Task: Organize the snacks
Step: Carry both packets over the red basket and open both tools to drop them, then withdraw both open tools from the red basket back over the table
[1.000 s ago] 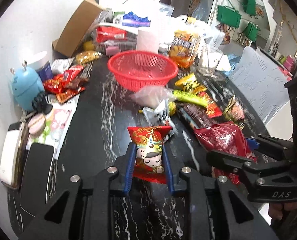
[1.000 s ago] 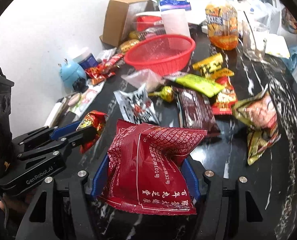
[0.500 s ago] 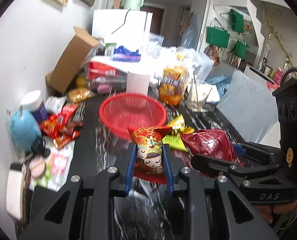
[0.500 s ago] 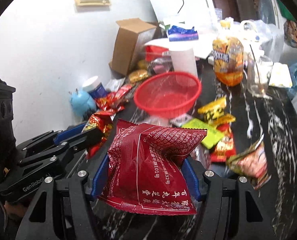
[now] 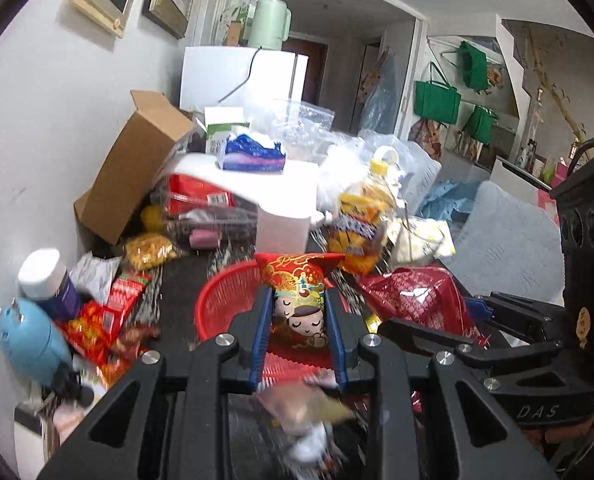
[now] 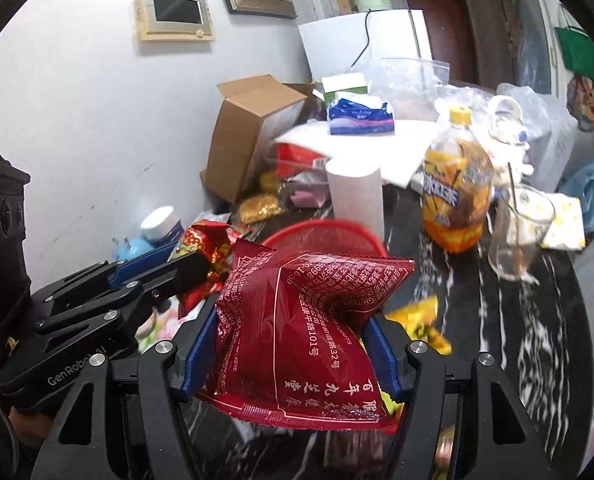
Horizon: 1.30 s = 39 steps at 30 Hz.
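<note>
My left gripper (image 5: pixel 297 316) is shut on a small red cartoon-face snack packet (image 5: pixel 299 300) and holds it in the air just before the red mesh basket (image 5: pixel 221 300). My right gripper (image 6: pixel 293 332) is shut on a large dark red snack bag (image 6: pixel 301 328), also in the air, with the red basket (image 6: pixel 325 236) behind it. The right gripper with its bag (image 5: pixel 413 300) shows at the right of the left wrist view. The left gripper with its packet (image 6: pixel 205 248) shows at the left of the right wrist view.
Behind the basket stand a white paper roll (image 6: pixel 355 196), an orange drink bottle (image 6: pixel 455 196), a glass (image 6: pixel 521 232) and an open cardboard box (image 5: pixel 133 172). A blue toy (image 5: pixel 29 340), a white-capped jar (image 5: pixel 45 280) and red snack packets (image 5: pixel 105 320) lie left by the wall. Loose snacks cover the black marble table (image 6: pixel 545 320).
Both grippers have lifted and moved forward toward the red basket with their snacks held. The basket now sits close ahead, and the views tilt up to show more of the room.
</note>
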### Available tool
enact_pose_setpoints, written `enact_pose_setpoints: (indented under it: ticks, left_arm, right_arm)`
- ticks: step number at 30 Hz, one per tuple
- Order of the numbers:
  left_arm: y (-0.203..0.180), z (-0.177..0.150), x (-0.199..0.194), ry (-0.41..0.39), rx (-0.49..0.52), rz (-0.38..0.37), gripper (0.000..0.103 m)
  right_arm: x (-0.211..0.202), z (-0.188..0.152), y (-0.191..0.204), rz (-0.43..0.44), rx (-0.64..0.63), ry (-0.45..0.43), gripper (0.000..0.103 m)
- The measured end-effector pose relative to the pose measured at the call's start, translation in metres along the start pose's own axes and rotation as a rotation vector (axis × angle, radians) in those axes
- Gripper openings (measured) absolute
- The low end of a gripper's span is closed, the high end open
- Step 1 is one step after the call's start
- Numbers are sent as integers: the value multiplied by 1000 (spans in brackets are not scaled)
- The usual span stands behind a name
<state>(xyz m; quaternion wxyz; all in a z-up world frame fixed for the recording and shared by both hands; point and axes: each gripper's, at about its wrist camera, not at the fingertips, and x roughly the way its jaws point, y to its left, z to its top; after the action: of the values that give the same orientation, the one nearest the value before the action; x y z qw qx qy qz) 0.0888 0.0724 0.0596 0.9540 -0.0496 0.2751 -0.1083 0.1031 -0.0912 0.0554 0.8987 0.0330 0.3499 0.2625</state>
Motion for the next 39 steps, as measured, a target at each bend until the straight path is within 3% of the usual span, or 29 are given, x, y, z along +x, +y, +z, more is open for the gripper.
enact_pose_setpoints:
  ticks: [8, 20, 26, 33, 34, 39]
  left_arm:
    - [21, 23, 48, 4, -18, 39, 26]
    - [44, 25, 117, 122, -24, 97, 26]
    - [47, 17, 138, 195, -16, 117, 26]
    - [48, 5, 154, 298, -19, 119, 28]
    - [47, 4, 154, 305, -17, 120, 30]
    - [41, 9, 144, 284, 2, 146, 71]
  right_arm:
    - [46, 31, -17, 22, -21, 12, 66]
    - [108, 55, -34, 17, -26, 61, 67]
    - [126, 53, -46, -13, 9, 105, 80]
    - [129, 50, -51, -55, 21, 139, 85]
    - [128, 50, -51, -59, 18, 137, 85]
    - [117, 51, -49, -82, 14, 124, 85]
